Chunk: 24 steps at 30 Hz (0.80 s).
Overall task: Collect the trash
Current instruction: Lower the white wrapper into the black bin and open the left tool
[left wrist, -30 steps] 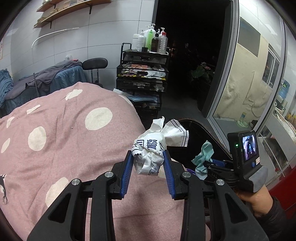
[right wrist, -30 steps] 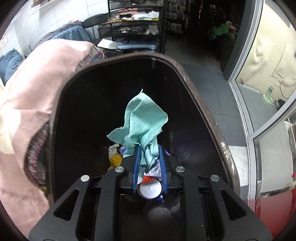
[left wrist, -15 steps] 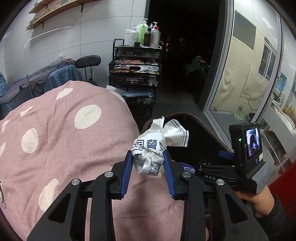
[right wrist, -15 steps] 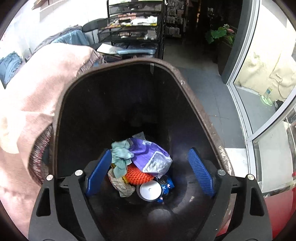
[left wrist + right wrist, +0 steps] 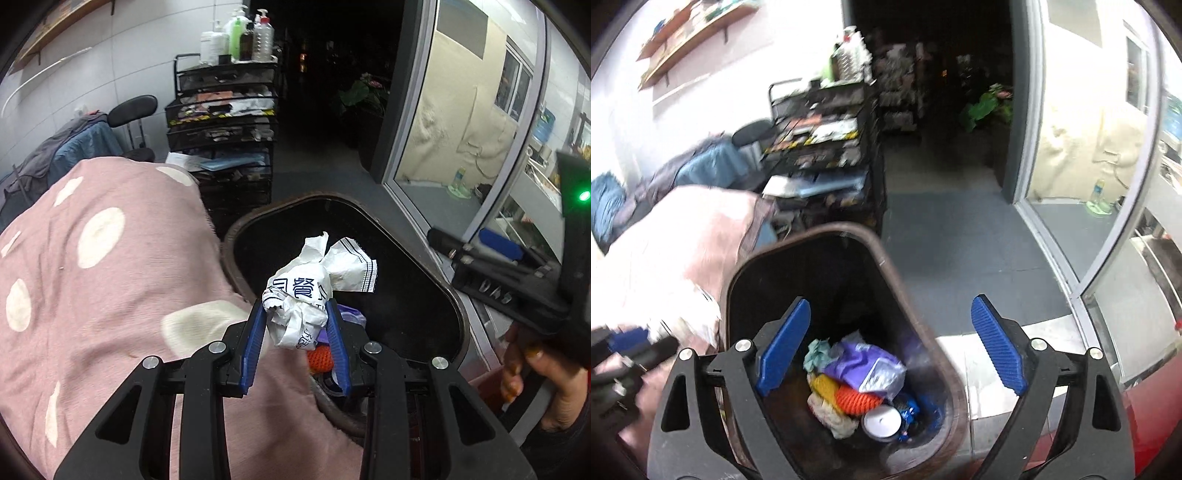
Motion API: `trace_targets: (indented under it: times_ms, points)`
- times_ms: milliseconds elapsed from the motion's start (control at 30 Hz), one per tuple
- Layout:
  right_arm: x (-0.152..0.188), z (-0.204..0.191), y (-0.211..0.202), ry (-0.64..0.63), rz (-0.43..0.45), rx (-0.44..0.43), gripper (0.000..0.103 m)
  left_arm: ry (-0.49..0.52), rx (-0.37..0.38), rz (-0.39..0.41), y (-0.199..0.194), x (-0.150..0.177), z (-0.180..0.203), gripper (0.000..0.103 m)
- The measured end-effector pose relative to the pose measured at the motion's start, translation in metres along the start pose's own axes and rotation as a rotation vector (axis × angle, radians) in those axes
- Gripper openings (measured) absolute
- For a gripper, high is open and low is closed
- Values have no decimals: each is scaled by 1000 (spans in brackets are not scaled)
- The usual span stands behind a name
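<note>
- A crumpled white paper wrapper [image 5: 301,308] printed with blue characters is pinched between the closed blue pads of the left gripper [image 5: 297,345], just above the near rim of the dark trash bin [image 5: 448,295].
- The right gripper [image 5: 890,347] is spread wide and nothing is held in it; it hangs over the bin's right side.
- Trash already lies at the bin's bottom: a teal cloth [image 5: 817,352], a purple packet [image 5: 870,367], orange netting [image 5: 855,400] and a white round lid [image 5: 882,421].
- The wrapper is judged to sit close to the rim, beside the pink polka-dot blanket [image 5: 92,280]; if released here, it could catch on the edge or fall onto the fabric instead of inside.
- Its loose upper flap [image 5: 351,267] might snag on a pad as the jaws part.
- In the left view the bin's contents are mostly hidden behind the wrapper and the gripper.
- The right view is motion-blurred, so the shelving cart [image 5: 827,147] and the objects at lower left cannot be made out.
- The bin's base is cut off.
</note>
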State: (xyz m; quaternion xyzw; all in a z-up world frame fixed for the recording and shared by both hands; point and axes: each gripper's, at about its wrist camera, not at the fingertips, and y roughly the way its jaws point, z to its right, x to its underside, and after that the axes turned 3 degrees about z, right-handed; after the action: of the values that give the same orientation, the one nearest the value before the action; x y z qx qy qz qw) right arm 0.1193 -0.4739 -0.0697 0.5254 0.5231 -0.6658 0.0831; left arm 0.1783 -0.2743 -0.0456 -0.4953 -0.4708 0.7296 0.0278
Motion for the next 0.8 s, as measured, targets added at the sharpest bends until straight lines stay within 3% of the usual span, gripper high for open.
trace_targets:
  times_ms: [400,600,700,767,800]
  points:
    - [-22,42,-19,98,58,45,91,52,35,-157,49,-10,28,34]
    - [-25,50,-25,123,81,53,91,79,17,-192,67,-11,38,38]
    - [-26,51,-28,133,88,46,92,86,2,-196,73,-12,40,54]
    - [-26,51,-31,133,95,46,92,99,-7,-192,74,-12,43,75]
    - [-26,52,-32,133,97,45,92,105,-10,-183,73,-12,45,77]
